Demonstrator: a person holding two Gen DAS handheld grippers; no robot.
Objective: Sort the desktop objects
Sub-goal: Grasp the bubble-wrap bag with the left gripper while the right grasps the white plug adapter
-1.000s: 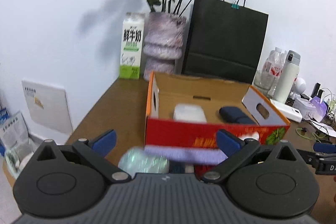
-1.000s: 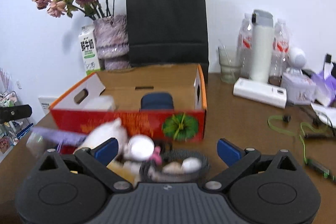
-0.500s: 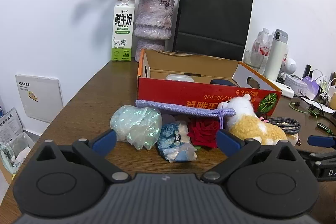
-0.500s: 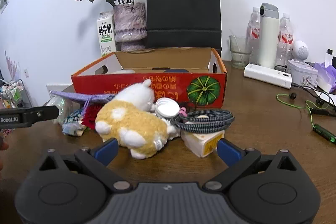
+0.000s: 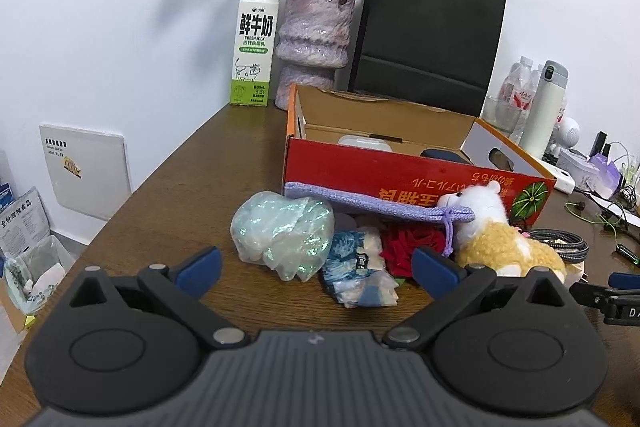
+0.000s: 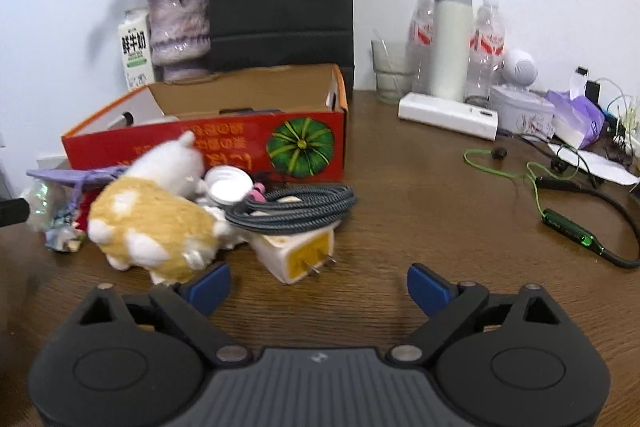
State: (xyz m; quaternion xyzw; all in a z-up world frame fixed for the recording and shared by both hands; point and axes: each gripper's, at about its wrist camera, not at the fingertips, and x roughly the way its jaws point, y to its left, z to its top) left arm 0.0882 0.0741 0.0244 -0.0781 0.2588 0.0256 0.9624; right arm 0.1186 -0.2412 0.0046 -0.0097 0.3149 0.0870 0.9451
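Right now the right gripper point(image 6: 318, 287) is closing a little, with nothing between its blue pads, only bare table point(image 6: 420, 195). The left gripper point(image 5: 314, 267) is hanging wide open and holding nothing too. Just past the right gripper, the white plug point(image 6: 296, 255) is lying under a coiled gray cable point(image 6: 296, 207), touching the yellow toy sheep point(image 6: 156, 227). Beside the sheep are sitting a purple pouch point(image 5: 372, 203), a red rose point(image 5: 412, 247) and a shiny bag point(image 5: 284, 235). Behind them, the red box point(image 6: 208, 147) is waiting. Everything is piled close, so grabbing the plug might drag the cable or bump the sheep away.
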